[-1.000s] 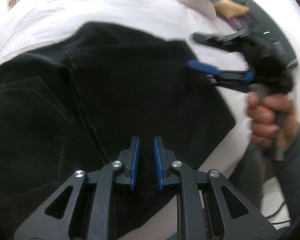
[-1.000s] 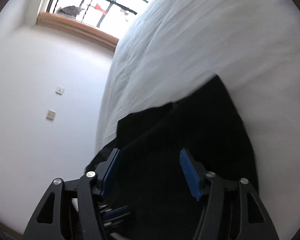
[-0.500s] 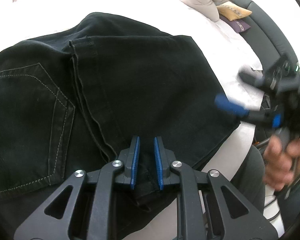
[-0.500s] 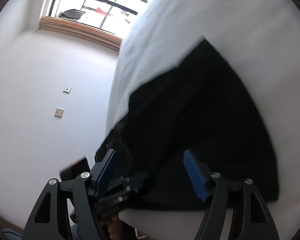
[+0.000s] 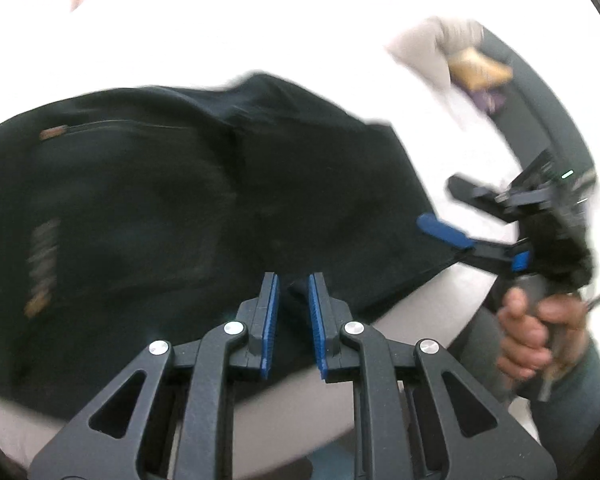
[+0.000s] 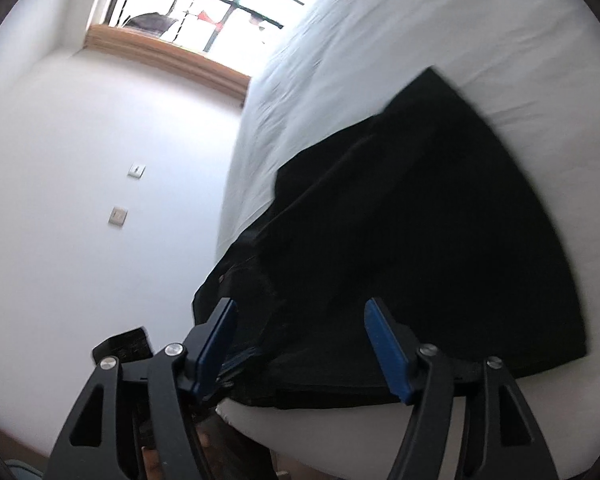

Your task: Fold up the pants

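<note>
Left wrist view shows the black pants (image 5: 204,208) lying folded on the white bed (image 5: 180,28), bunched toward the near edge of the bed. The left claw (image 5: 292,312) is nearly closed, its blue pads pinching a small ridge of dark cloth at the near hem of the pants. The right claw (image 5: 452,216), seen off the right corner of the pants, stands wide with nothing between its pads; the right wrist view confirms this, its own claw (image 6: 300,344) spread wide just short of the near edge of the pants (image 6: 420,220). By the look of it the pants are heavy, limp denim: soft, not slippery, not fragile, likely to sag and drag against the bed unless lifted at two points. The doubled hem and the thick seams look like the surest places to grip, since a single layer could peel away from the stack. Compared with half a second ago, the left view is blurred and has swung, so the stitched pocket no longer reads clearly, and the right claw sits closer to the right corner of the pants.
</note>
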The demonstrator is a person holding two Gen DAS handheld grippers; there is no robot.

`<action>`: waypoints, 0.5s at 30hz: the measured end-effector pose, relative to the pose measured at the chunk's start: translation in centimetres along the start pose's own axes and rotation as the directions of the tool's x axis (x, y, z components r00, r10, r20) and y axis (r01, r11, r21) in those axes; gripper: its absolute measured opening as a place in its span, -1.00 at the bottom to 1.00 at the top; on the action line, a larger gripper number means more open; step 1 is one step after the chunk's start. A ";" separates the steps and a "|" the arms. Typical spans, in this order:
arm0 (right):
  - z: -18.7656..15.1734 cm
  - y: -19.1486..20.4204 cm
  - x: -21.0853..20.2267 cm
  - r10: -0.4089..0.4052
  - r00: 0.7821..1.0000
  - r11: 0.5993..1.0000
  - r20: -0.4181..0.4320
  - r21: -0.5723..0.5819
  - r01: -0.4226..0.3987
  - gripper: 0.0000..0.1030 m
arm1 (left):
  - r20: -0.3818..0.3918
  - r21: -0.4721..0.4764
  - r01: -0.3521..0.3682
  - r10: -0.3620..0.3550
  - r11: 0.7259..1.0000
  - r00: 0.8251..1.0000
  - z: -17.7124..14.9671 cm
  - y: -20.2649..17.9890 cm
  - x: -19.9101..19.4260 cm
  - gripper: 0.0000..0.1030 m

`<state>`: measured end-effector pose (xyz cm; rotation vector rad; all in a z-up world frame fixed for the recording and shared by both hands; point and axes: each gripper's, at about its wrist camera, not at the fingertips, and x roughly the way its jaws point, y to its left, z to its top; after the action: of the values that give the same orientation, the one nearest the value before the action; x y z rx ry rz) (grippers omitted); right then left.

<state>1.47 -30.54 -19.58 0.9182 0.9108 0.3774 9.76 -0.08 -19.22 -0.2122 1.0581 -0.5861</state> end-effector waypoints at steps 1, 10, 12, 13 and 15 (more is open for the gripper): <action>-0.2 0.2 0.4 0.000 1.000 1.000 -0.012 -0.008 0.000 0.34 | 0.033 -0.034 0.009 -0.008 0.999 0.999 -0.8 1.1 -1.7 -0.71; -2.2 1.7 5.1 0.027 0.994 1.000 -0.105 -0.012 -0.028 0.34 | 0.347 -0.506 0.073 0.124 0.860 0.930 -8.3 13.9 -14.2 -0.08; -2.4 2.1 5.7 0.022 0.993 1.000 -0.114 -0.016 -0.024 0.34 | 0.431 -0.592 0.135 0.170 0.795 0.886 -10.0 15.8 -15.5 0.59; -2.3 2.6 6.2 0.018 0.993 1.000 -0.117 -0.018 -0.021 0.34 | 0.464 -0.616 0.168 0.182 0.770 0.867 -10.6 16.4 -15.8 0.61; -2.3 3.0 6.6 0.012 0.993 1.000 -0.117 -0.022 -0.015 0.34 | 0.479 -0.623 0.208 0.158 0.754 0.864 -10.9 17.1 -15.5 0.61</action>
<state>3.75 -23.41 -21.14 0.8889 1.0057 0.4558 0.79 23.77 -20.30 -0.9660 0.6977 -0.1250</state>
